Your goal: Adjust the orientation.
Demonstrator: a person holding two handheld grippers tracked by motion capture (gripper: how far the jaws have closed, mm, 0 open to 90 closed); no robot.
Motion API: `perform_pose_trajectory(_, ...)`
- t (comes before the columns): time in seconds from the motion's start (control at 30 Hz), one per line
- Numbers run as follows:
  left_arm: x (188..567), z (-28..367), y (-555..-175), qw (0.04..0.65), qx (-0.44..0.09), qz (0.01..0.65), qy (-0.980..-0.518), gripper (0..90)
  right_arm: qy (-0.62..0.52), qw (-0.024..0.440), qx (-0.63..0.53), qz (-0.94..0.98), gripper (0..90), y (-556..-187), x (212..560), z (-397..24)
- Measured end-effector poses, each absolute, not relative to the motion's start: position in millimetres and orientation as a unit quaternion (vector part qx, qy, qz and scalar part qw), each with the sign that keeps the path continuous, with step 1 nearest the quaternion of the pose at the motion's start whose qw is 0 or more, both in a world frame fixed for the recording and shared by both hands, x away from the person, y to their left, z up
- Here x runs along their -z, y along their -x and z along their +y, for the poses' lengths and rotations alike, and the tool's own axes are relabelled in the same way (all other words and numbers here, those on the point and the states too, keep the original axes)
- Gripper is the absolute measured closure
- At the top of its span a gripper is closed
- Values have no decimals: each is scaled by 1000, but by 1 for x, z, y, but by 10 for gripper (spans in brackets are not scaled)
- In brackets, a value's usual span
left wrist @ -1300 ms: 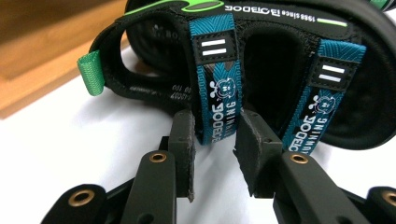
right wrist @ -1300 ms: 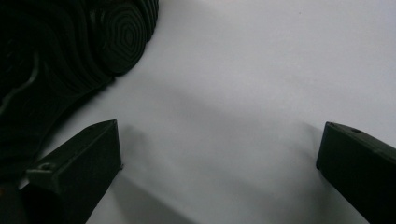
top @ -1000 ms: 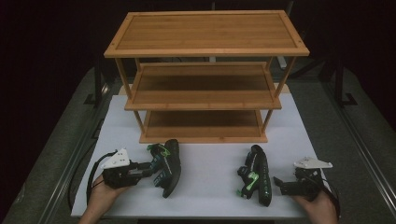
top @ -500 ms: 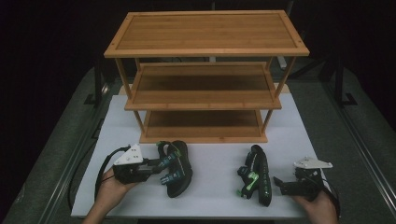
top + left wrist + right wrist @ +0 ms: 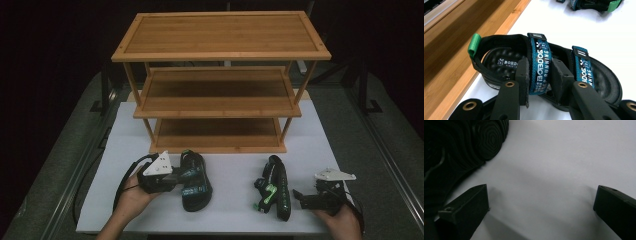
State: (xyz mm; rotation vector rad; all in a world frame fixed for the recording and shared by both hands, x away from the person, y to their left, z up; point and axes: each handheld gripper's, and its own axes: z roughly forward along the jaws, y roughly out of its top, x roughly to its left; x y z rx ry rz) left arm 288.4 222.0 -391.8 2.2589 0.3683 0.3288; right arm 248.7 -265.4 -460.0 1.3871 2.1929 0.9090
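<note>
Left hand-held gripper [image 5: 539,82]: clamped on the strap of the left sandal [image 5: 195,180], in front of the rack [image 5: 220,95].
Right hand-held gripper [image 5: 540,205]: jaws wide, empty, beside the right sandal [image 5: 275,187].
Surface [image 5: 230,165]: white.

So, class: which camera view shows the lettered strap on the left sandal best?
The left gripper view: the lettered strap sits close up between the left gripper jaws, its words legible. The high view shows it small, unreadable.
</note>
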Motion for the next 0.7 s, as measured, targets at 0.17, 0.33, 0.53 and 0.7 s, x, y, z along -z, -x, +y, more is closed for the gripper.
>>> perform_pose_trajectory(0.17,390,230,-291,438,-103,170,-877,638,-495,195,-324,782,0,-249,460,-265)
perform_pose_trajectory(0.33,385,245,-285,463,-96,185,-862,610,-495,195,-325,782,0,-249,460,-265)
perform_pose_trajectory(0.53,391,273,-268,474,-55,195,-857,881,-495,195,-325,782,0,-248,460,-265)
perform_pose_trajectory(0.7,402,275,-256,473,-24,188,-860,900,-495,196,-325,782,0,-249,460,-265)
